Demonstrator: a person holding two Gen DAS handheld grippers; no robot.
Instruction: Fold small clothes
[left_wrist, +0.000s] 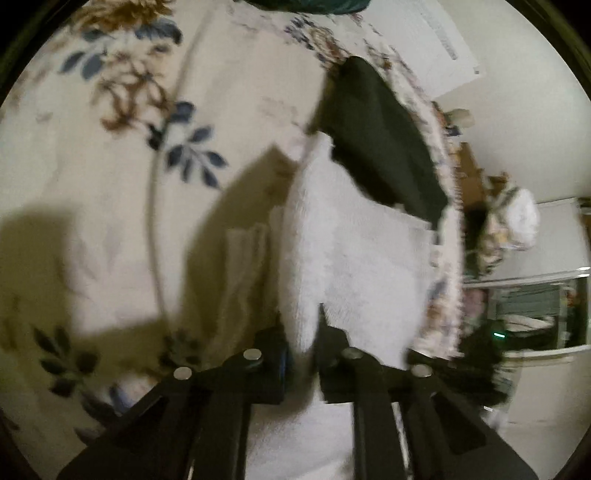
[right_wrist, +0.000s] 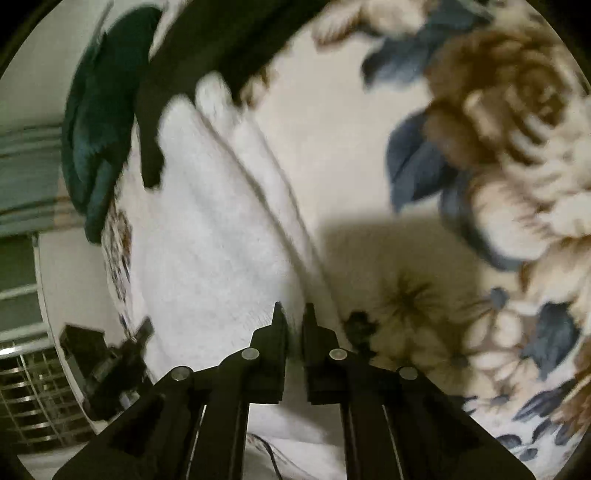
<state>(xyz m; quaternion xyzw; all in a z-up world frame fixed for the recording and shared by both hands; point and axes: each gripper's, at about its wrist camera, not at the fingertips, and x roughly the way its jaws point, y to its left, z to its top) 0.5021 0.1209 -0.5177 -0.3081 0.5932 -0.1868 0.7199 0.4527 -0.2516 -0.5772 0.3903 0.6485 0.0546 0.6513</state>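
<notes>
Left gripper: While a fold of white terry cloth (left_wrist: 306, 258) stands pinched between its two black fingers, the left gripper (left_wrist: 301, 332) is clamped on the cloth's near edge, with the fabric rising out of the narrow gap.

Right gripper: The right gripper (right_wrist: 293, 314) has its jaws drawn almost together at the near hem of the same white terry cloth (right_wrist: 207, 236); motion blur makes it impossible to tell whether fabric sits between the tips.

White terry cloth: It lies on the floral blanket (left_wrist: 110, 166), along the blanket's edge, and in the left wrist view a raised ridge runs away from the fingers while a flatter panel spreads toward that edge.

Crease: In the right wrist view a long fold line crosses the cloth from the fingertips toward the far end.

Black garment: A black garment (left_wrist: 380, 147) lies on the blanket just beyond the white cloth, overlapping its far end; it also shows in the right wrist view (right_wrist: 221, 48).

Teal garment: A dark teal garment (right_wrist: 92, 140) is bunched at the blanket's edge, just beside the black one.

Floral blanket: Cream, with blue leaves and brown blooms (right_wrist: 498, 110), it carries the grippers' shadows beside the cloth.

Cable: A thin pale cable (left_wrist: 153, 221) runs over the blanket, well apart from the cloth.
</notes>
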